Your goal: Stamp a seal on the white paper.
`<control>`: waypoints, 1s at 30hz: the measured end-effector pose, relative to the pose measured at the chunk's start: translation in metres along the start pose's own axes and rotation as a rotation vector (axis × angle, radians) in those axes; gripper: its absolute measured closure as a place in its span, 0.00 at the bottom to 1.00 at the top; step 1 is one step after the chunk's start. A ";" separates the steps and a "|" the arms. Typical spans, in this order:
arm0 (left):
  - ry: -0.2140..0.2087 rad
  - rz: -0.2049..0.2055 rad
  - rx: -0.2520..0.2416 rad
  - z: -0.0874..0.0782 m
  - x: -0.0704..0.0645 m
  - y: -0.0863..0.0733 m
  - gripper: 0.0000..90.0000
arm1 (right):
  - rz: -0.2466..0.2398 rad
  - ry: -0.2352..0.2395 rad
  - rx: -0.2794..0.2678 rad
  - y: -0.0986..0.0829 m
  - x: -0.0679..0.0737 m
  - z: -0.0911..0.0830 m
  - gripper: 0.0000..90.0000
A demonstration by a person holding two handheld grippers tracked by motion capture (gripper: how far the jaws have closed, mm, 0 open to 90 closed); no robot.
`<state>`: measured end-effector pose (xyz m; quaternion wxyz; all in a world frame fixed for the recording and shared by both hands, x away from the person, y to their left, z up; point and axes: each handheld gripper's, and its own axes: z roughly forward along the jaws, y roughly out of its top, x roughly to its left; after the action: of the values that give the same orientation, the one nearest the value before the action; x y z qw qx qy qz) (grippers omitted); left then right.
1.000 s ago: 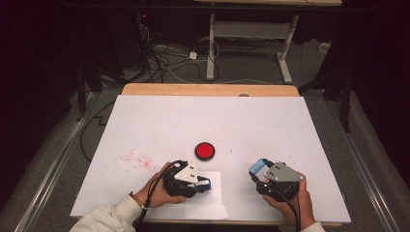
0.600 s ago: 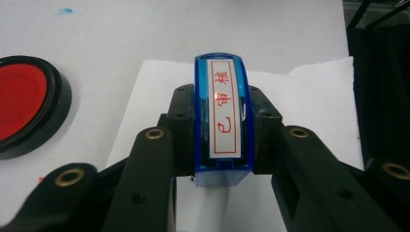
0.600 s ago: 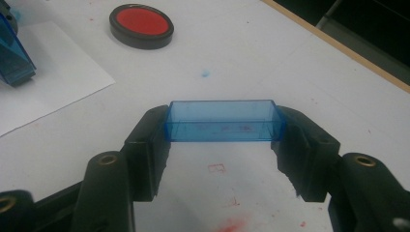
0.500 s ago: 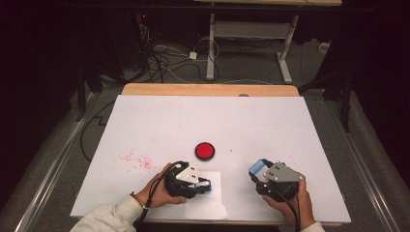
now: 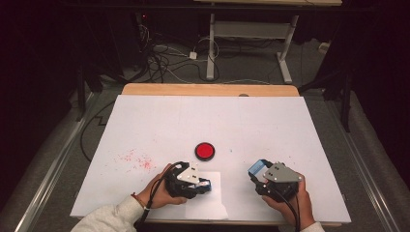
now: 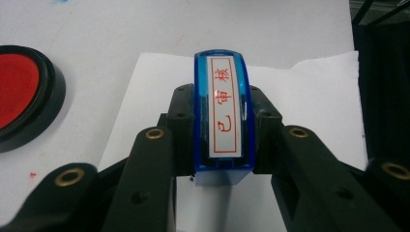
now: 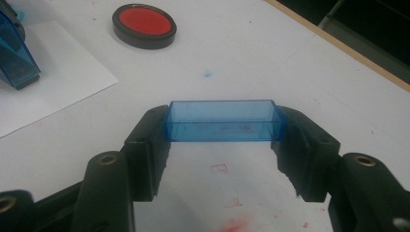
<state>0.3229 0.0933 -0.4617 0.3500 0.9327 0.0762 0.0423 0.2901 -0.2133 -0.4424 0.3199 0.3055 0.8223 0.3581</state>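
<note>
Left gripper: we see it at the near edge of the table, left of centre, held in the person's left hand; its jaws are closed tight on the blue stamp, one jaw on each long side
Blue stamp: in the left gripper view it stands between the jaws with its white label of red characters facing the camera; its foot is down on the sheet of white paper; in the right gripper view it shows at the far left, resting on the paper
White paper: it lies at the near edge of the white table, under the left gripper
Right gripper: we see it near the near edge, right of centre, in the person's right hand; its jaws are spread wide and clamp the clear blue cap by its two short ends
Blue cap: held just above the table, well apart from the stamp; whether it touches the surface we cannot tell
Red ink pad: round, black-rimmed, just beyond the paper, between the two grippers and farther off
Red specks: scattered on the table left of the pad
</note>
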 end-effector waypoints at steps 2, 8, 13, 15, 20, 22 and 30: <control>0.002 0.000 0.003 0.000 0.000 0.000 0.75 | 0.001 0.000 0.000 0.000 0.000 0.000 0.45; 0.003 -0.005 0.004 0.000 0.000 0.001 0.75 | 0.001 -0.002 0.002 0.000 -0.001 0.000 0.45; 0.010 -0.007 0.004 0.001 -0.001 0.001 0.75 | 0.001 -0.003 0.003 -0.001 -0.001 0.000 0.45; 0.008 -0.009 0.004 0.001 -0.001 0.000 0.75 | 0.002 -0.003 0.003 -0.001 -0.001 0.000 0.45; 0.005 -0.018 0.001 0.001 -0.001 0.000 0.75 | 0.002 -0.001 0.001 0.000 -0.001 0.000 0.45; 0.006 -0.019 0.004 0.001 -0.001 0.001 0.75 | 0.001 -0.002 0.002 0.000 -0.001 0.000 0.45; 0.006 -0.021 0.006 0.001 -0.001 0.001 0.75 | 0.001 -0.001 0.002 0.000 -0.001 0.000 0.45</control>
<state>0.3225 0.0919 -0.4623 0.3474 0.9328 0.0870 0.0410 0.2905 -0.2143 -0.4423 0.3198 0.3063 0.8224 0.3571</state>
